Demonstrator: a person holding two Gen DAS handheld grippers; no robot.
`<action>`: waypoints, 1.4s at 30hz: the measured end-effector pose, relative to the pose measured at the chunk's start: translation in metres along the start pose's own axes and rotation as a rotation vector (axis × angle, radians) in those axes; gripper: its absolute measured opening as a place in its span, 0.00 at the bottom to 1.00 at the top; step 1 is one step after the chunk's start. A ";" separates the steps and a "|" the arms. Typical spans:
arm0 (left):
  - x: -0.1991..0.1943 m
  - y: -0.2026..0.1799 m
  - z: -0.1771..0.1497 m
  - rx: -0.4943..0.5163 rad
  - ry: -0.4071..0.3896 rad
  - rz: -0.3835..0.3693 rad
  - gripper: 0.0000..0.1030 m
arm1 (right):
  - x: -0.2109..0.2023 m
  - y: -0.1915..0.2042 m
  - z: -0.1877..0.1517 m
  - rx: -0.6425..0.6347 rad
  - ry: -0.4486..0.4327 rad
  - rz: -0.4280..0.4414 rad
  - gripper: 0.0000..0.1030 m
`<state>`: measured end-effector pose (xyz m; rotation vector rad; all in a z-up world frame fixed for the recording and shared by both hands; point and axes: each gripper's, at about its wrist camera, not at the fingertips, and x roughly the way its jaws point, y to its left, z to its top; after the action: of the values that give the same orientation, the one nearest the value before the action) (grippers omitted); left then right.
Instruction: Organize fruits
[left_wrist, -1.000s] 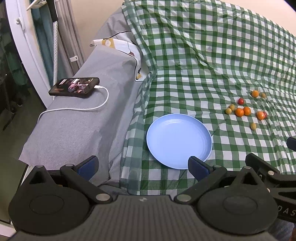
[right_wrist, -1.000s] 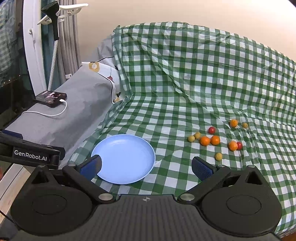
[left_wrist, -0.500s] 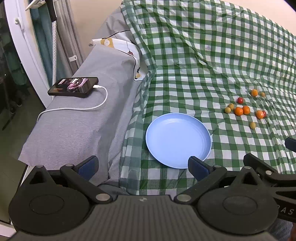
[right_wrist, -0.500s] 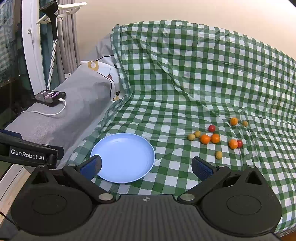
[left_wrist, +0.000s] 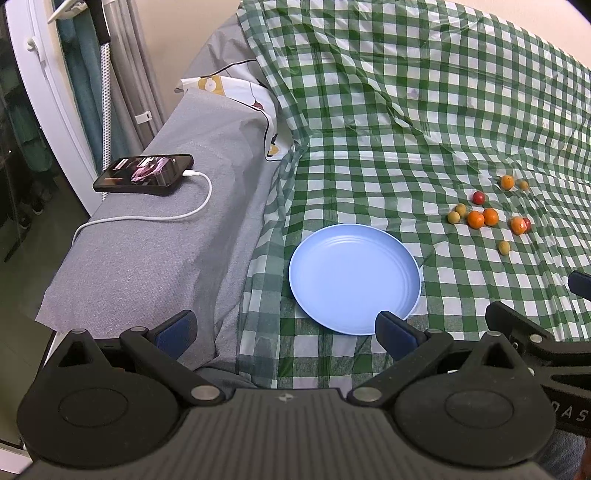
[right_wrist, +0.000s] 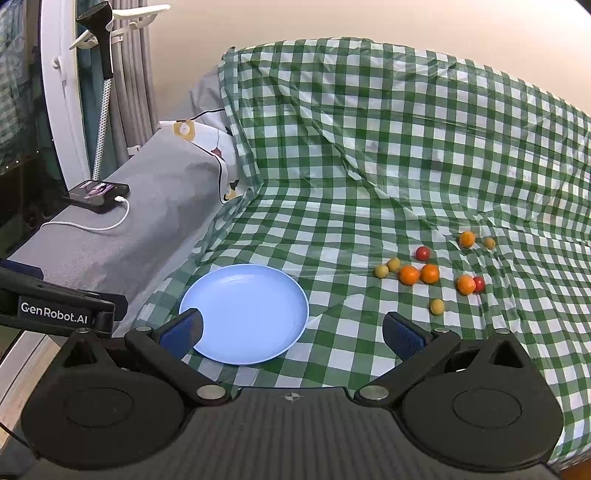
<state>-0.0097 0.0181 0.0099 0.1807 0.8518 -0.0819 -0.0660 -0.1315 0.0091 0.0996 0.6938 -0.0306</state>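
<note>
Both claws hang above the near edge of a sofa draped in a green checked cloth (right_wrist: 369, 155). The left claw (left_wrist: 284, 330) has its two blue-padded fingers spread wide apart with nothing between them. The right claw (right_wrist: 293, 332) is spread just as wide and is likewise empty.

A light blue plate (right_wrist: 243, 312) lies flat on the cloth with nothing on it; in the right wrist view it sits at about 11 o'clock from the right claw, its near rim partly behind the left finger. In the left wrist view the plate (left_wrist: 354, 277) sits at about 1 o'clock, just beyond the claw.

The fruits (right_wrist: 430, 273) lie scattered on the cloth, well apart from the plate, at about 3 o'clock of it: small orange ones, a few yellowish ones and two red ones. Two orange ones touch each other in the middle of the group. One yellowish fruit (right_wrist: 437, 306) lies alone, nearest the right claw.

On the grey armrest (left_wrist: 147, 258) at about 10 o'clock of the plate rests a phone (left_wrist: 144, 173) with a white cable (left_wrist: 177, 216) plugged in.
</note>
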 end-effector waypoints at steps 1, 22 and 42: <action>0.000 0.000 0.000 0.000 0.000 0.000 1.00 | 0.000 0.000 0.000 0.002 -0.001 0.000 0.99; 0.008 -0.011 0.006 0.041 0.025 0.013 1.00 | 0.005 -0.017 -0.005 0.085 -0.023 -0.027 1.00; 0.090 -0.153 0.068 0.195 0.090 -0.212 1.00 | 0.066 -0.172 -0.036 0.323 -0.020 -0.261 0.99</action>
<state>0.0775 -0.1453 -0.0335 0.2780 0.9507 -0.3579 -0.0488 -0.2989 -0.0749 0.3181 0.6735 -0.3941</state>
